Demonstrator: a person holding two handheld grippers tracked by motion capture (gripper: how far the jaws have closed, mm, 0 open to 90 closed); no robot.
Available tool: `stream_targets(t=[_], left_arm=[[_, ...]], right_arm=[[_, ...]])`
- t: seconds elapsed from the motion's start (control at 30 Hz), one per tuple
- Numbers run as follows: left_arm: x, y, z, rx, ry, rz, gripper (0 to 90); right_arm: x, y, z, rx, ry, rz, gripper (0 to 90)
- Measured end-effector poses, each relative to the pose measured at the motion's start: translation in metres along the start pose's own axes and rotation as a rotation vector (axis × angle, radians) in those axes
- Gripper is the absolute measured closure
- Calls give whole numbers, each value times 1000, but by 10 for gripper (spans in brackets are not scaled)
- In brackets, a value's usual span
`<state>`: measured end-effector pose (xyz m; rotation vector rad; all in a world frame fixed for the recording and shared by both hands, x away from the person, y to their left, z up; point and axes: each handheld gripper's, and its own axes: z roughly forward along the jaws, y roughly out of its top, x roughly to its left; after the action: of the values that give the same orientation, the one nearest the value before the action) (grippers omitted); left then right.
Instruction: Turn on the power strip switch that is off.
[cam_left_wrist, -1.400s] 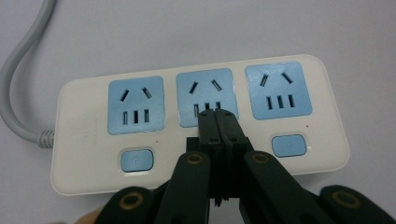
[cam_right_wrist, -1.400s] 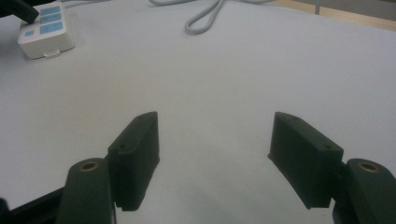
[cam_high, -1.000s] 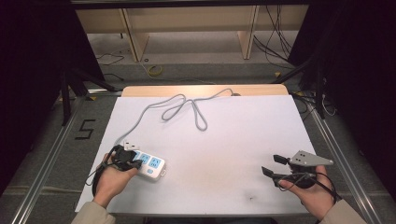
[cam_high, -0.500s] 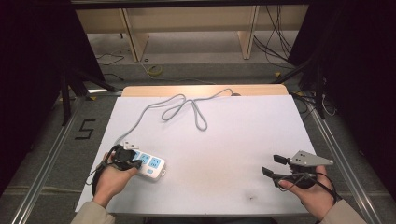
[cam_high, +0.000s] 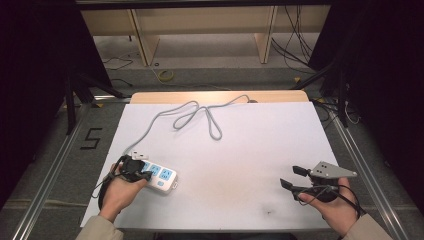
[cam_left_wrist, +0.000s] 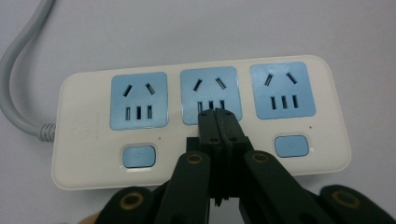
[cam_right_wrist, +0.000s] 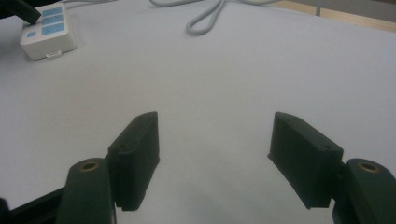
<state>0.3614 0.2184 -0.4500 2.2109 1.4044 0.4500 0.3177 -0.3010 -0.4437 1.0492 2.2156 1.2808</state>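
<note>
Strip (cam_high: 159, 176), a white three-socket power block with blue faces and small blue switches, lies flat at about 7 o'clock on the white table (cam_high: 240, 145). It looks like a rigid plastic shell, light enough to skate on the smooth top if pushed sideways; its glossy faces would likely slip under a pinch. The best hold is probably across the long edges, or a straight downward press that pins it. Its grey cord (cam_high: 200, 112) leaves one end and loops away toward 12 o'clock; the cord is limp and may drag on the block. The left gripper (cam_left_wrist: 218, 114) has its jaws pressed together, tips over the middle socket beside the switch row; whether they touch is unclear. The right gripper (cam_high: 291, 177), at 4 o'clock, hangs spread and empty, well apart.
</note>
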Motion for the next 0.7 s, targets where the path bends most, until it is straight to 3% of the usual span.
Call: stream_targets(t=[0.2,0.27,0.4,0.57,0.67,0.7], left_arm=[[0,0,0,-3,-2,-10,900],[1,0,0,17,44,15,900],[8,-5,-2,-10,-4,-47,900],[4,-3,-1,-1,21,-10,900],[5,-4,-1,-8,8,-22,900],[5,-3,-1,-22,-23,-36,900]], right_arm=[[0,0,0,-1,2,0,333],[0,0,0,-2,2,-1,334],[0,0,0,-1,3,0,334],[1,1,2,2,5,-1,334],[1,1,2,1,5,-2,334],[0,0,2,4,4,-2,334]])
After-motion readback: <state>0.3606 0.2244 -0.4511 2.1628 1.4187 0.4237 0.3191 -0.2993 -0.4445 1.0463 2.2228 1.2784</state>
